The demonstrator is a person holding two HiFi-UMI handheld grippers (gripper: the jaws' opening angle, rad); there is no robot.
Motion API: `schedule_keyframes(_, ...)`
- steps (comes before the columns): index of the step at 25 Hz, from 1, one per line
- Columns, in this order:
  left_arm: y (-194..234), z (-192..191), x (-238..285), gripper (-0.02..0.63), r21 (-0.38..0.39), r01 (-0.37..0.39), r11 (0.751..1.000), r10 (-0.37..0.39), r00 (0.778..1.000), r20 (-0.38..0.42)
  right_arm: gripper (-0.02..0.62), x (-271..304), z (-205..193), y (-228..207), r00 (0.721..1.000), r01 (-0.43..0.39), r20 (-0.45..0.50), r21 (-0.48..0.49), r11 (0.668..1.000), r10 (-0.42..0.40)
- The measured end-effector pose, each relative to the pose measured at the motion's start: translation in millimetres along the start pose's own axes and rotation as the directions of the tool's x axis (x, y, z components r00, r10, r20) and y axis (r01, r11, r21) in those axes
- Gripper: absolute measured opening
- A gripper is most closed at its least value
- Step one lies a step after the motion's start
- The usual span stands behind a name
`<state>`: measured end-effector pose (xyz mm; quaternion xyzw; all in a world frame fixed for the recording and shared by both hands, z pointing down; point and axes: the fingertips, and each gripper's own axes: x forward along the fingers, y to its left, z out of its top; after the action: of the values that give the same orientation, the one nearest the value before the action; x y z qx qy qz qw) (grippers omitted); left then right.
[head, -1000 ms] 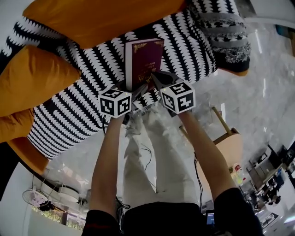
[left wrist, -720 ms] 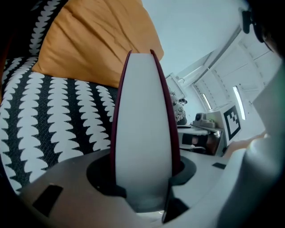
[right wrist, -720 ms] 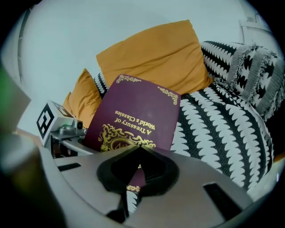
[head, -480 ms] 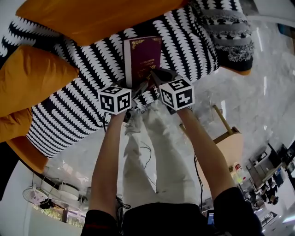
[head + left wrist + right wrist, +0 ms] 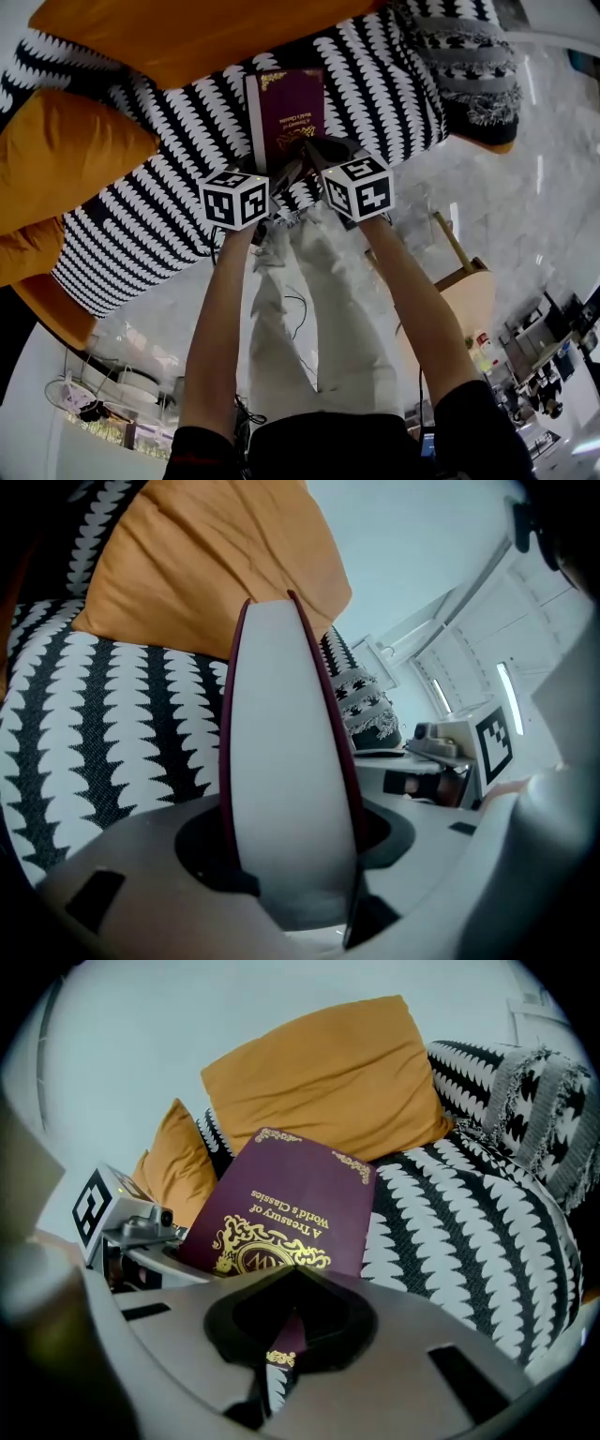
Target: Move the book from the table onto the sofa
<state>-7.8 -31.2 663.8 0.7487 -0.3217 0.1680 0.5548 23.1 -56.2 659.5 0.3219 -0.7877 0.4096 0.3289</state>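
Observation:
A maroon book (image 5: 286,112) with gold lettering is held over the black-and-white patterned sofa seat (image 5: 375,84). My left gripper (image 5: 281,178) is shut on its near end, and the white page block (image 5: 286,761) fills the gap between the jaws. Those jaws have just eased open slightly, with the book still between them. My right gripper (image 5: 314,155) is shut on the near corner of the front cover (image 5: 291,1208). The cover runs down into that gripper (image 5: 281,1335). I cannot tell whether the book's far edge touches the seat.
Orange cushions lie at the sofa's back (image 5: 206,28) and left (image 5: 75,159). A fringed patterned throw (image 5: 469,66) drapes the right arm. Below the sofa are pale marble floor (image 5: 506,206), the person's legs and a wooden stool (image 5: 469,291).
The book and both grippers have shifted slightly further over the sofa seat. Both grips look the same.

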Motion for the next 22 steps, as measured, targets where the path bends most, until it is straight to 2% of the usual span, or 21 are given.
schedule_keyframes(7, 9, 8, -8, 0.280, 0.006, -0.034, 0.999, 0.034, 0.999, 0.023, 0.017, 3, 3, 8, 1.000, -0.003, -0.005, 0.004, 1.000, 0.003)
schedule_keyframes(14, 28, -2, -8, 0.395, 0.069, -0.126, 0.990, 0.126, 0.992, 0.000, 0.017, 7, -3, 11, 1.000, -0.005, -0.007, 0.004, 1.000, 0.005)
schedule_keyframes(19, 43, -2, -15, 0.468, 0.093, -0.243, 0.966, 0.242, 0.970, 0.016, 0.017, 4, -1, 9, 1.000, -0.006, -0.007, 0.008, 1.000, 0.006)
schedule_keyframes(22, 58, -9, -16, 0.501, 0.112, -0.328, 0.938, 0.327, 0.945, 0.031, 0.017, 7, -8, 5, 1.000, -0.009, -0.011, 0.011, 1.000, 0.009)
